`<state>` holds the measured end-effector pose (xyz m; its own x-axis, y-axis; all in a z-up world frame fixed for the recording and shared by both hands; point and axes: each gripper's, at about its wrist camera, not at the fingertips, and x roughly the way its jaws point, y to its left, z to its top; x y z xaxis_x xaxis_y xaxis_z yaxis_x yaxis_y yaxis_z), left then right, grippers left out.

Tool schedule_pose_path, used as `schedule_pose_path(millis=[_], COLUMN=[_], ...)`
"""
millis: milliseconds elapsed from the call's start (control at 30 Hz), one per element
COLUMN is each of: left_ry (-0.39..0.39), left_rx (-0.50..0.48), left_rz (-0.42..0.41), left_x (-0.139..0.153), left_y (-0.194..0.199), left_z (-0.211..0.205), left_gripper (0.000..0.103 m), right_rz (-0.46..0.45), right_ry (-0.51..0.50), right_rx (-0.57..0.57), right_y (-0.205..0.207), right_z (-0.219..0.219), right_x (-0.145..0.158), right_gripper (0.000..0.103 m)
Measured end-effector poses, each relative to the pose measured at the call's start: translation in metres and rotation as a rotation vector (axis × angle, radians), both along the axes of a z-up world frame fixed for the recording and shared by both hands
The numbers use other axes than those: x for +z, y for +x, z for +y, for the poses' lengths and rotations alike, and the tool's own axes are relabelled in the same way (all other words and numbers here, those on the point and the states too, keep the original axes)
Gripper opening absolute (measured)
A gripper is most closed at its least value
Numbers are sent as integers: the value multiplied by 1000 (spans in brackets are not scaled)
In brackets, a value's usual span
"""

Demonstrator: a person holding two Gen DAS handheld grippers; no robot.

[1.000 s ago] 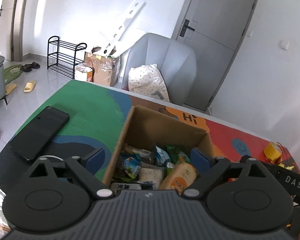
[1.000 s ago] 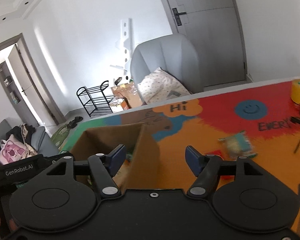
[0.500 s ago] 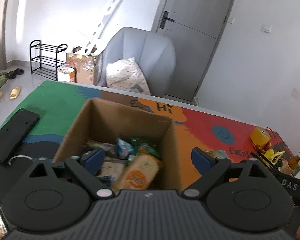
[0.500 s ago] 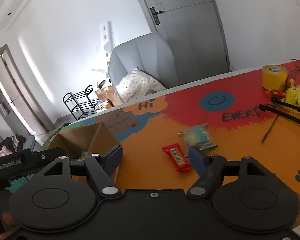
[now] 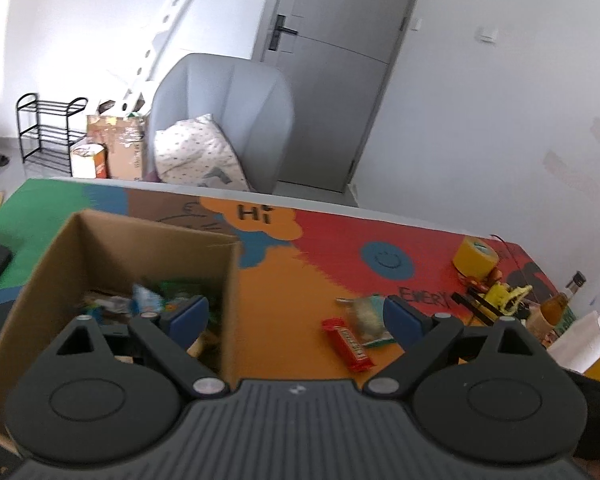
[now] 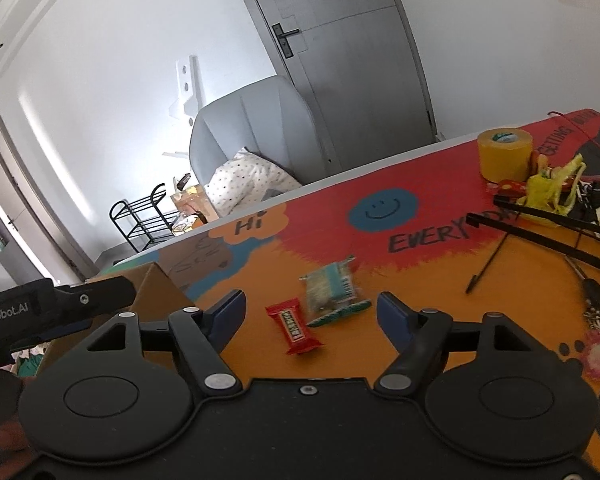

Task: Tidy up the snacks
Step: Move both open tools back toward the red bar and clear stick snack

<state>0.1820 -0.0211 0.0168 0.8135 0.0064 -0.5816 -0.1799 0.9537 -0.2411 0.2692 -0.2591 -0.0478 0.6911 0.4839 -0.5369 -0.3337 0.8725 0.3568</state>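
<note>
Left tongs (image 5: 296, 314): spread wide, nothing between the pads, hanging over the right wall of the cardboard box (image 5: 230, 304).
Right tongs (image 6: 311, 312): also open and empty, pointed at the two loose snacks on the table (image 6: 420, 280).
Cardboard box: sat open on the left part of the table, already had a pile of snack packs (image 5: 156, 300) inside. Too blurry to say what each one was.
Red bar (image 6: 295, 326): lay flat on the orange patch of the table, between the right tongs' pads in that view but not touched.
Teal packet (image 6: 334, 290): just beside the red bar, on its far right side, looked like crackers or similar.
Both loose snacks: outside the box, to its right, a fair way off.
Yellow tape roll (image 6: 505, 155): stood at the far right of the table, next to a heap of small clutter (image 6: 556, 190).
Black pen (image 6: 486, 264): lay on the table right of the snacks.
Behind the table: a grey armchair (image 5: 224, 116) with a dotted cushion (image 5: 198, 154).
</note>
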Motion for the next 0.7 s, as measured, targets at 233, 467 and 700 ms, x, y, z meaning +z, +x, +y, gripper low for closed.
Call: schedule_pose_path(millis=[233, 467, 700], left_ry=[-16, -42, -63], left_rx=[-27, -30, -40], left_rz=[26, 70, 128], left_x=[-12, -29, -50], left_y=[16, 35, 56], left_z=[-18, -30, -41], left_gripper=[90, 71, 58], right_rz=[7, 17, 39], right_ry=[-4, -4, -3], right_rx=[-13, -13, -9], right_y=[5, 12, 24], right_z=[-14, -25, -30], right_x=[-3, -9, -19], right_gripper=[73, 70, 67])
